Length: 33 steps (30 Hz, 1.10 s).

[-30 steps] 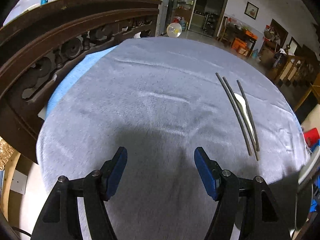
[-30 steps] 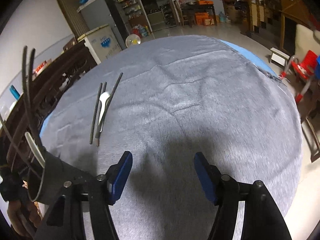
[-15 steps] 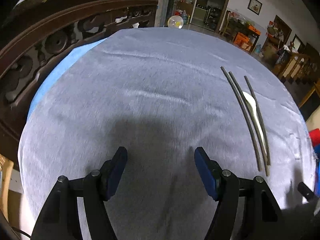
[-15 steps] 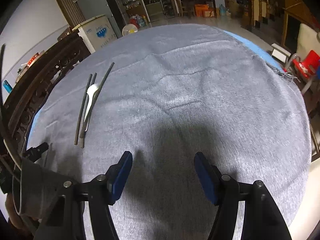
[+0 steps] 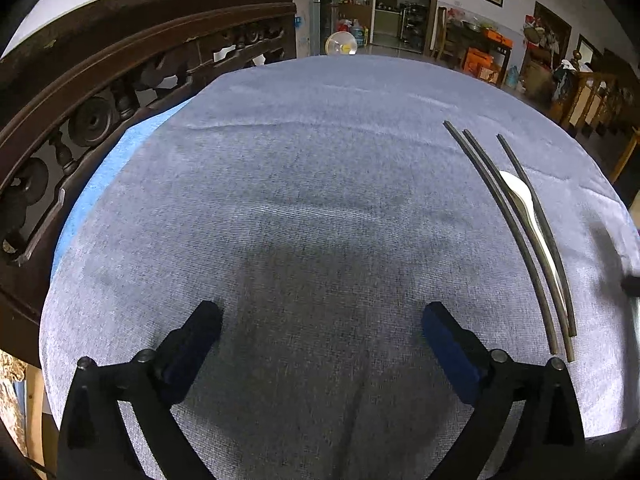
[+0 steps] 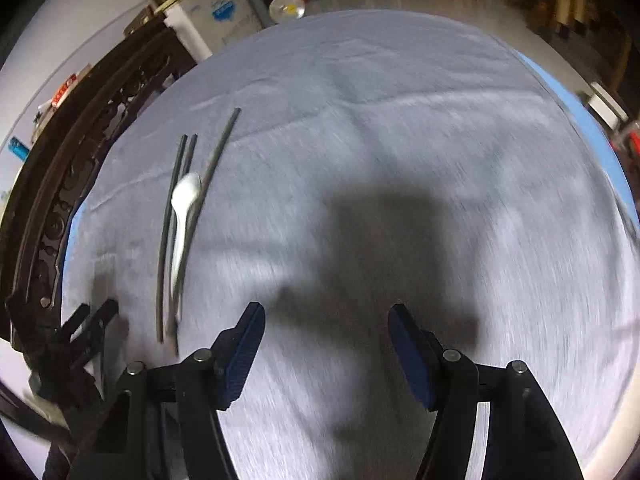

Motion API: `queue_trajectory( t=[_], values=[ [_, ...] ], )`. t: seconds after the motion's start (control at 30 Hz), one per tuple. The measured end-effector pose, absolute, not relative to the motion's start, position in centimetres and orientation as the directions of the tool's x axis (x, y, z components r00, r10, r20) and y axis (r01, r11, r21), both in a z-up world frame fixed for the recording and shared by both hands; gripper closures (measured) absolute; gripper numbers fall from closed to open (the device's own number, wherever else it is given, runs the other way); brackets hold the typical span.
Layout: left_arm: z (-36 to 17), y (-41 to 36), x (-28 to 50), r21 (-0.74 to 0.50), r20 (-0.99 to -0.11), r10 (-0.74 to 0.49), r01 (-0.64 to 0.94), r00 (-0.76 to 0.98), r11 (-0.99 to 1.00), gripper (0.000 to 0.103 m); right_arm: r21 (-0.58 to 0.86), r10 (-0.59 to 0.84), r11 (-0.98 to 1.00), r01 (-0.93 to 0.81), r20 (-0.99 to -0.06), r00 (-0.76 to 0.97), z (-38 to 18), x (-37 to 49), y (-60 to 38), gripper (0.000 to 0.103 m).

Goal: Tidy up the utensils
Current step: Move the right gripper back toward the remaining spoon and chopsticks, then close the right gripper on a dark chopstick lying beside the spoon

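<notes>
Left hand-held gripper (image 5: 322,320): jaws spread wide, having just been opening, nothing between them, only grey cloth below. It points down at the near part of the round table (image 5: 280,200), which is covered in a grey-blue textured cloth with a brighter blue layer showing at the left edge.

Right hand-held gripper (image 6: 326,322): jaws apart, nothing between them, blue pads (image 6: 408,344) clear of the cloth's contents. This view is motion-blurred.

Utensils: three long dark chopsticks (image 5: 502,220) and a white spoon (image 5: 522,200) lie flat on the table in one loose bundle, roughly parallel. The spoon lies among the sticks, bowl toward the far side. In the left wrist view the bundle sits to the right of the gripper, well clear of the right finger. In the right wrist view the chopsticks (image 6: 166,232) and spoon (image 6: 184,200) lie left of the gripper, the near ends just beside the left finger.

Dark carved wooden furniture (image 5: 120,60) curves along the table's left side.
</notes>
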<state>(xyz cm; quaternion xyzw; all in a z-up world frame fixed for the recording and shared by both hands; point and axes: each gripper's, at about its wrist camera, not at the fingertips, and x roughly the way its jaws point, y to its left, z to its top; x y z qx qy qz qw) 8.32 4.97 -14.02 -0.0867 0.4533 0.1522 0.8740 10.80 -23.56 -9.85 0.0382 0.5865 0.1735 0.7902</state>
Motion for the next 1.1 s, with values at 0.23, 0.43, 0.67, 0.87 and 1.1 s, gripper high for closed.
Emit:
queue_trajectory(
  t=[0.23, 0.43, 0.67, 0.87, 1.1],
  values=[
    [-14.2, 5.4, 8.6, -0.016, -0.821, 0.178, -0.333, 0.542, 0.943, 0.000, 0.296, 0.350, 0.912, -0.285, -0.923, 0.162, -9.8, 18.4, -17.6, 0.035],
    [-14.2, 5.5, 8.7, -0.016, -0.821, 0.176, -0.331, 0.543, 0.944, 0.000, 0.300, 0.340, 0.905, -0.301, -0.936, 0.093, -10.5, 22.3, -12.9, 0.035],
    [-14.2, 5.5, 8.7, -0.016, -0.821, 0.176, -0.331, 0.543, 0.944, 0.000, 0.247, 0.270, 0.911, -0.329, -0.962, 0.024, -11.9, 23.9, -8.5, 0.068],
    [-14.2, 5.6, 9.1, -0.014, -0.832, 0.174, -0.334, 0.526, 0.943, 0.000, 0.114, 0.131, 0.895, -0.430, -0.991, 0.009, -12.3, 23.7, -6.5, 0.095],
    [-12.9, 7.7, 13.8, -0.099, -0.909, 0.047, -0.326, 0.413, 0.940, 0.000, 0.018, 0.009, 0.849, -0.527, -1.000, -0.018, -12.9, 22.0, -9.3, 0.096]
  ],
)
